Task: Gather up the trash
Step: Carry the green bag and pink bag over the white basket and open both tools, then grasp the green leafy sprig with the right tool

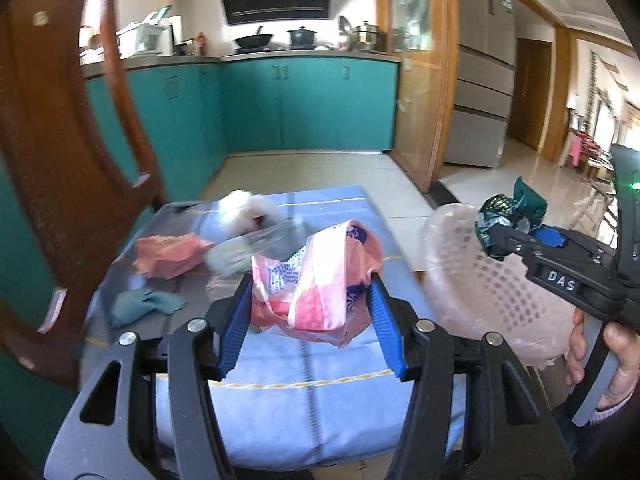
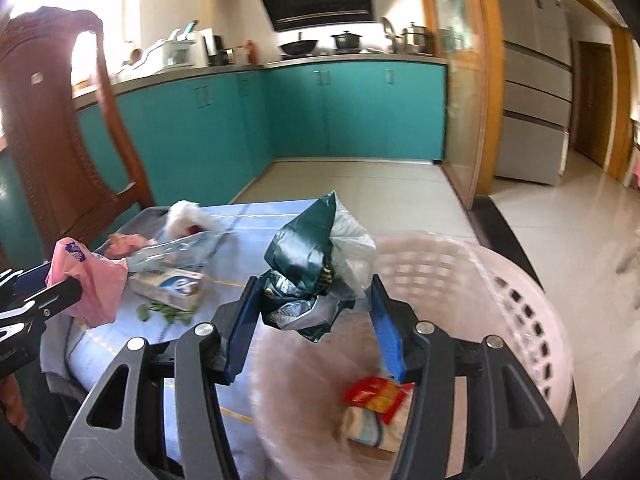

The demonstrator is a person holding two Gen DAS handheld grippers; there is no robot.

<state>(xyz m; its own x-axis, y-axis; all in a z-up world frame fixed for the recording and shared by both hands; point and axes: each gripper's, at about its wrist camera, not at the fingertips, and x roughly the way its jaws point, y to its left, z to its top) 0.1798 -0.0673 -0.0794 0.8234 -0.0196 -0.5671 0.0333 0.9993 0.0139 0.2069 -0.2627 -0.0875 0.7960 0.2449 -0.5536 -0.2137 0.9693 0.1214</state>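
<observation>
The pale pink basket sits below and right of the right gripper, which clamps a crumpled dark green wrapper over it. The left gripper grips a pink wrapper above the blue tablecloth.

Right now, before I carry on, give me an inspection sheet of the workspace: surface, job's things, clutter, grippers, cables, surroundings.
Surface: table under a light blue cloth, partly bare.
Job's things: pale pink perforated plastic basket at the table's right edge, holding a red-and-yellow packet and a rolled pale wrapper.
Clutter: white crumpled tissue, pink paper stack, clear plastic wrapper, teal scrap, blue-and-white pack, green leaves.
Grippers: left gripper shut on a crumpled pink bag; right gripper shut on a crumpled dark green bag, over the basket.
Cables: nothing seen.
Surroundings: brown wooden chair, teal kitchen cabinets.
</observation>
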